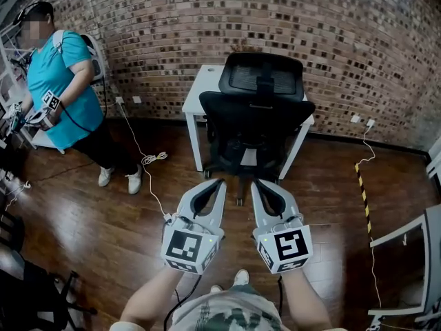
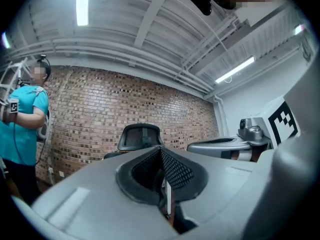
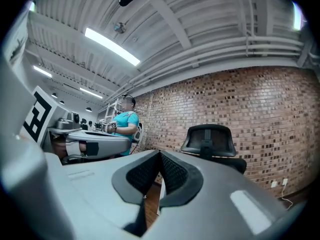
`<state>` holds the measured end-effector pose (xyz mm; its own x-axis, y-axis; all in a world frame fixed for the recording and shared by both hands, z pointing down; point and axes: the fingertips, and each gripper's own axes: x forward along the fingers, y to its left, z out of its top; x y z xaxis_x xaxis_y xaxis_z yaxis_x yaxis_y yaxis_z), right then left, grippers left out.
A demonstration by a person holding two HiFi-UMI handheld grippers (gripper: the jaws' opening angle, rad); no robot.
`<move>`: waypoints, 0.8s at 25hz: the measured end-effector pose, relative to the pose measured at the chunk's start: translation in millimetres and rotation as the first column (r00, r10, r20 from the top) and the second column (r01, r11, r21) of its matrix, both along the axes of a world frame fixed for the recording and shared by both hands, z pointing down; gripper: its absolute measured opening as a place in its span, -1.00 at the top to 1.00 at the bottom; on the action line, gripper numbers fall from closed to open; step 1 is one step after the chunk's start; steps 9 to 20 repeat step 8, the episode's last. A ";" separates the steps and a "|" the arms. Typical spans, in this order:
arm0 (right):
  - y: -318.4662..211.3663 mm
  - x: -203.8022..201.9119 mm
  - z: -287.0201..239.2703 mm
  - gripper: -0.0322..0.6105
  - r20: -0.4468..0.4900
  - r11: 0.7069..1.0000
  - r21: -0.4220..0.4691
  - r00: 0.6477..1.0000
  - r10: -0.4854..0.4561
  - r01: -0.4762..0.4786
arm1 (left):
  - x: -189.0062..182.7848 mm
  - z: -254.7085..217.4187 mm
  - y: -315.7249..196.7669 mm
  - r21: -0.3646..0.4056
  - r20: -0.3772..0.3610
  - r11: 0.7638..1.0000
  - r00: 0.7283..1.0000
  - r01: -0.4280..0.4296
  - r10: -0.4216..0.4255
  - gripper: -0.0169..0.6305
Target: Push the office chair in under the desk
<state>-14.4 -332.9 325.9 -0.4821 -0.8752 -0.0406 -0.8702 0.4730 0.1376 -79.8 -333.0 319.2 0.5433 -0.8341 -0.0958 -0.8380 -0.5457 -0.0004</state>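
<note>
A black office chair with a mesh headrest stands against the white desk by the brick wall, its back towards me. The chair's headrest shows beyond the left jaws, and the chair also shows in the right gripper view. My left gripper and right gripper are held side by side, level, a short way in front of the chair's base, not touching it. Both are shut with nothing between the jaws.
A person in a teal shirt stands at the left with grippers of their own. White cables trail over the wooden floor. A black-and-yellow strip and a grey frame lie at the right. Dark chair parts sit bottom left.
</note>
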 end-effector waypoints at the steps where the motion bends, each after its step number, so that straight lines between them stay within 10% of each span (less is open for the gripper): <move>1: 1.9 -2.0 1.7 0.90 -0.002 1.000 0.002 1.000 0.005 -0.005 | -2.0 0.9 1.0 0.005 -0.005 1.000 1.000 -0.003 0.003 0.90; 20: 12.9 -2.6 15.5 0.90 -0.001 0.999 0.004 0.999 0.034 -0.034 | -3.6 20.7 10.4 -0.003 0.001 1.000 1.000 -0.019 0.019 0.90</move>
